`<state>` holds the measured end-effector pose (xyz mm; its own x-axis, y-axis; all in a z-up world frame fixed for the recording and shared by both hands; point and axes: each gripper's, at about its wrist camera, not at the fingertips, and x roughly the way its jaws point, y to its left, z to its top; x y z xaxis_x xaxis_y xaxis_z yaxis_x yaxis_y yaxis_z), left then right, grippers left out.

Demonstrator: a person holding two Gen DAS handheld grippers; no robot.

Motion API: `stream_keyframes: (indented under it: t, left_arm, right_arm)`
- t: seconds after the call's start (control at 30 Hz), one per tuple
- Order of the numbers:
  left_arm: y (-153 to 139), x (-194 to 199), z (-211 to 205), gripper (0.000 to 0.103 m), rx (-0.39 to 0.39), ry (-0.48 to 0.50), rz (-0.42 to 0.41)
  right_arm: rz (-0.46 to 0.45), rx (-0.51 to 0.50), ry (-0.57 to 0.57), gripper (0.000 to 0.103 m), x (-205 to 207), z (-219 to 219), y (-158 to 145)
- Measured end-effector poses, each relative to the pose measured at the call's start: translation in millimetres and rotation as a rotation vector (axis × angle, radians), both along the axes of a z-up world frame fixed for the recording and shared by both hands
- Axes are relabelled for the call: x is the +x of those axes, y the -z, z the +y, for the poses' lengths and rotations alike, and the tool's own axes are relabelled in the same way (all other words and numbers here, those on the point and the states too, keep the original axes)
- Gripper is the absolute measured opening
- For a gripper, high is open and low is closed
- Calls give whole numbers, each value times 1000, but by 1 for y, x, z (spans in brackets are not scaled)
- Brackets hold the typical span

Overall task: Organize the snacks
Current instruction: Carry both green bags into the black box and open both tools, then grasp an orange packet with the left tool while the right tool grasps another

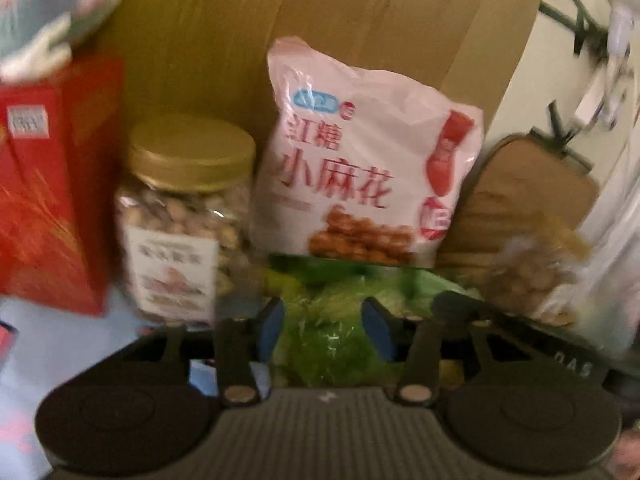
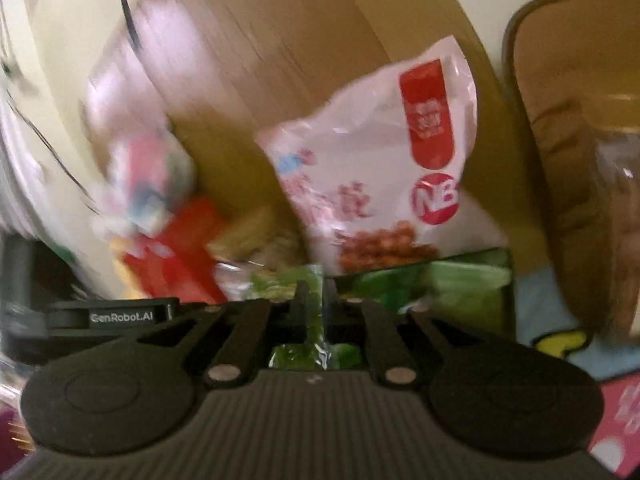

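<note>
Both wrist views are smeared by motion; fine print is unreadable.

Left claw [image 1: 323, 330]: jaws stand partly apart, blue pads [image 1: 269, 330] showing on the inner faces. A green snack bag [image 1: 332, 340] lies in the gap between them, but the pads do not press on it, with clear space on either side. Nothing gripped.

Right claw [image 2: 314, 312]: jaws drawn almost together, pinching a thin edge of the green snack bag [image 2: 316, 300], whose crinkled film shows between and below the fingertips. The rest of that bag spreads to the right, just in front of the pink bag.

Row behind, seen from the left wrist, left to right:
- red carton [image 1: 52, 200], upright, at the left edge
- clear jar [image 1: 184, 220] of nuts with a gold lid, just beside the carton
- pink-white bag of twisted dough snacks [image 1: 360, 168], upright, leaning back on a cardboard box [image 1: 280, 20]
- clear bag of pale round snacks [image 1: 532, 276], low at the right, in front of a tan cushion-like object [image 1: 532, 184]

The green bag sits in front of the pink bag, near the middle of the row, touching its lower edge.

Worktop [image 1: 60, 344] covering is pale blue where bare; the right wrist view shows a yellow print on it at the right.
</note>
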<state>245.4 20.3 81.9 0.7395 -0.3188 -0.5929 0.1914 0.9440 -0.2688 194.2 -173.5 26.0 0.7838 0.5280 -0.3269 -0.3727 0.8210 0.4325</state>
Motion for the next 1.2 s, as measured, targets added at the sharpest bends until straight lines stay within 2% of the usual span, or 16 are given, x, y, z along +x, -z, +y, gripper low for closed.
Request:
stream_keyframes:
  t: [0.07,0.1,0.17,0.23,0.33,0.37,0.43,0.5,0.67,0.73,0.87,0.97,1.07,1.2]
  left_arm:
    - [-2,-13,5,54,-4,21,-28]
    - [-4,-21,9,55,-8,22,-40]
    - [-10,-41,21,55,-22,19,-54]
    - [-15,-68,32,55,-46,27,-39]
    - [-7,-115,44,55,-32,72,19]
    - [0,-132,48,55,-29,90,51]
    - [17,-161,54,55,-39,112,132]
    - [31,-189,62,55,-78,126,187]
    - [55,-244,87,55,-246,103,281]
    - [63,-256,89,55,-289,110,313]
    - [71,-264,87,55,-291,89,317]
    - [72,-255,87,55,-284,62,283]
    - [75,-238,79,56,-260,70,258]
    - [79,-227,73,56,-281,80,256]
  right_arm:
    - [-3,18,10,16,-5,-7,6]
    - [-7,51,14,17,-10,-12,8]
    - [2,107,19,27,-25,-23,11]
    - [28,141,-10,28,-46,-29,13]
    - [95,164,-141,31,-84,-31,25]
    - [117,162,-189,36,-98,-31,31]
    - [179,139,-270,38,-128,-27,44]
    - [211,105,-322,38,-153,-22,54]
    - [259,70,-330,38,-190,-16,68]
    - [287,85,-323,38,-198,-17,72]
    - [340,115,-284,38,-212,-15,79]
    - [377,176,-280,38,-224,-16,87]
    - [390,190,-269,38,-223,-9,84]
    - [388,191,-268,35,-214,8,83]
